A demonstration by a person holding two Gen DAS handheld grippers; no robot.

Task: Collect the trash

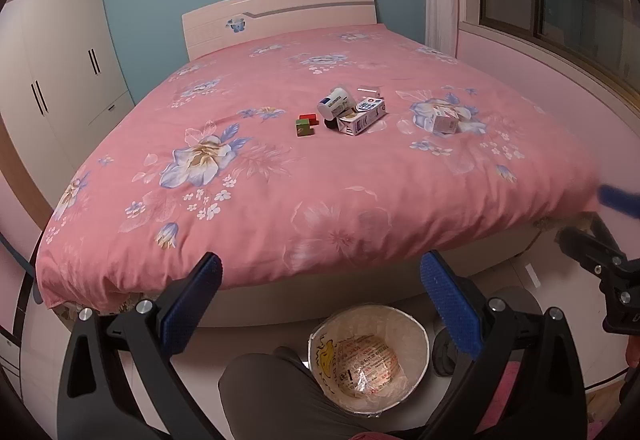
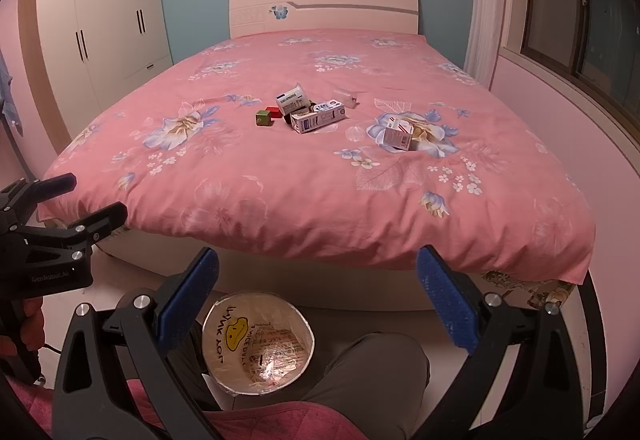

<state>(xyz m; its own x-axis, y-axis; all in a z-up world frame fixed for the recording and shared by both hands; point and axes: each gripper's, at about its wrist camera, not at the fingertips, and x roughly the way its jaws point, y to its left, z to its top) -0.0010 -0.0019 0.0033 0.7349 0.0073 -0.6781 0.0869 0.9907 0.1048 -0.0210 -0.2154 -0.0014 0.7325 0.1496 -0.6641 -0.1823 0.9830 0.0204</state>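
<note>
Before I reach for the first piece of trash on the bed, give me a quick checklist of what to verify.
1. Left gripper open with nothing in it: ok.
2. Right gripper open with nothing in it: ok.
3. Trash bin on the floor at the foot of the bed, lined with a bag, mouth uncovered: ok.
4. Trash in view on the bedspread: milk carton, tipped cup, small box: ok.
5. Green block and red block count as trash: cannot tell.
6. Cluster within reach from here: cannot tell.
</note>
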